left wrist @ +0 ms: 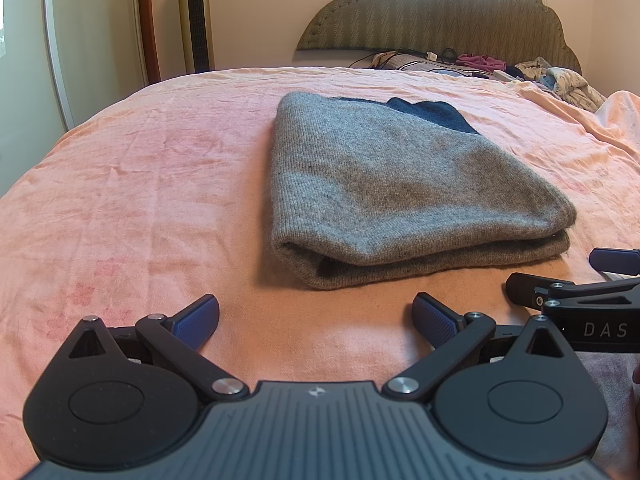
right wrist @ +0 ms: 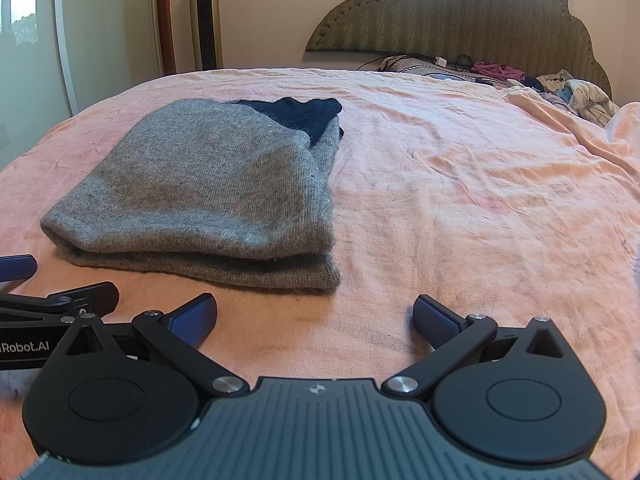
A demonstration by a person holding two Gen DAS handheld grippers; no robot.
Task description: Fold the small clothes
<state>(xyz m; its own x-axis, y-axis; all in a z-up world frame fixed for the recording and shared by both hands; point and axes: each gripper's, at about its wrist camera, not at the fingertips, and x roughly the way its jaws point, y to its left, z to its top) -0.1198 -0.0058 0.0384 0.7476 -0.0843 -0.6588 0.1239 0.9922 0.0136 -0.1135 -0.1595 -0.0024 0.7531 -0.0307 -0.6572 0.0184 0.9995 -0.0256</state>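
A grey knitted garment (left wrist: 384,188) lies folded in layers on the pink bed sheet (left wrist: 140,184), with a dark blue part (left wrist: 432,114) showing at its far end. My left gripper (left wrist: 316,320) is open and empty, just short of the garment's near folded edge. In the right wrist view the same garment (right wrist: 216,192) lies ahead to the left. My right gripper (right wrist: 314,320) is open and empty, near the garment's near right corner. Each gripper shows at the edge of the other's view: the right gripper (left wrist: 576,280) and the left gripper (right wrist: 48,284).
A padded headboard (left wrist: 440,12) stands at the far end of the bed. A heap of mixed clothes and cables (left wrist: 520,70) lies below it at the far right. A tall tower fan (left wrist: 195,16) and a white door frame (left wrist: 56,40) stand at the far left.
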